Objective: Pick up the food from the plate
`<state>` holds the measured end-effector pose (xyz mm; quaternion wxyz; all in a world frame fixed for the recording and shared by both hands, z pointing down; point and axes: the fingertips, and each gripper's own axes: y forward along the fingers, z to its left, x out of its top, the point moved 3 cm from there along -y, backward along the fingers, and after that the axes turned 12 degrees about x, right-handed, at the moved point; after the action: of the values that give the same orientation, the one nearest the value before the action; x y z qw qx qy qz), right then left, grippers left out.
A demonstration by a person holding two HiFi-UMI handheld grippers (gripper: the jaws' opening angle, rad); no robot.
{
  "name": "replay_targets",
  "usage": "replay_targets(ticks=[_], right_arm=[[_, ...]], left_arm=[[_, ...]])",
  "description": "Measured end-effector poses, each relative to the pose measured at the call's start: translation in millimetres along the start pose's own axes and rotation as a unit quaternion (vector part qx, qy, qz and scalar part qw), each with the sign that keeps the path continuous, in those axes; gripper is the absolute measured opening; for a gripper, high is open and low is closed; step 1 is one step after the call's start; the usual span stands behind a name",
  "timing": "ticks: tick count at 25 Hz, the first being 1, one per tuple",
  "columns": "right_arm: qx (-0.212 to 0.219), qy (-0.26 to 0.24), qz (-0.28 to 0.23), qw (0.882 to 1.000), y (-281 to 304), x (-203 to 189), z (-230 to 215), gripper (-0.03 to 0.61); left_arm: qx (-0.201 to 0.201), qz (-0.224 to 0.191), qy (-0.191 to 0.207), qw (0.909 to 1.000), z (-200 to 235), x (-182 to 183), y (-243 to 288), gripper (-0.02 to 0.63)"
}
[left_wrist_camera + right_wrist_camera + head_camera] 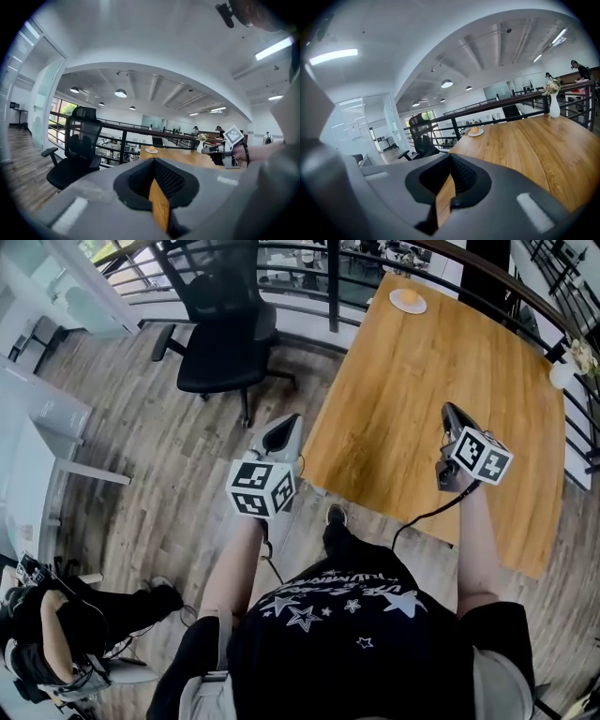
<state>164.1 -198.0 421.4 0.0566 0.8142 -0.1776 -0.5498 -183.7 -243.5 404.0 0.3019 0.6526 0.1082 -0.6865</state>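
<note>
A round orange piece of food (409, 296) lies on a small white plate (419, 307) at the far end of the wooden table (422, 409). Both grippers are well short of it. My left gripper (289, 423) hangs off the table's near left corner, over the floor. My right gripper (452, 412) is held above the near part of the tabletop. Each has its jaws shut with nothing in them. The plate (146, 151) shows far ahead in the left gripper view, and the plate (480, 133) with the food (475, 130) in the right gripper view.
A black office chair (225, 324) stands on the wooden floor left of the table. A black railing (309, 277) runs behind the table's far end. A white vase with flowers (554, 107) stands at the table's far right edge. A person sits at the lower left (56, 624).
</note>
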Motion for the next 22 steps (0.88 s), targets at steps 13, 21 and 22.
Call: replay_targets(ticks=[13, 21, 22], right_arm=[[-0.008, -0.014, 0.008, 1.0, 51.2, 98.6, -71.6, 0.003], [-0.005, 0.003, 0.023, 1.0, 87.0, 106.1, -106.7, 0.005], [-0.004, 0.003, 0.024, 1.0, 94.9, 106.0, -106.8, 0.006]], left_arm=[[-0.02, 0.033, 0.031, 0.9988, -14.4, 54.9, 134.4, 0.002], [-0.027, 0.042, 0.046, 0.9977, -27.5, 65.7, 186.5, 0.002], [-0.027, 0.045, 0.046, 0.9976, -25.7, 66.0, 191.0, 0.002]])
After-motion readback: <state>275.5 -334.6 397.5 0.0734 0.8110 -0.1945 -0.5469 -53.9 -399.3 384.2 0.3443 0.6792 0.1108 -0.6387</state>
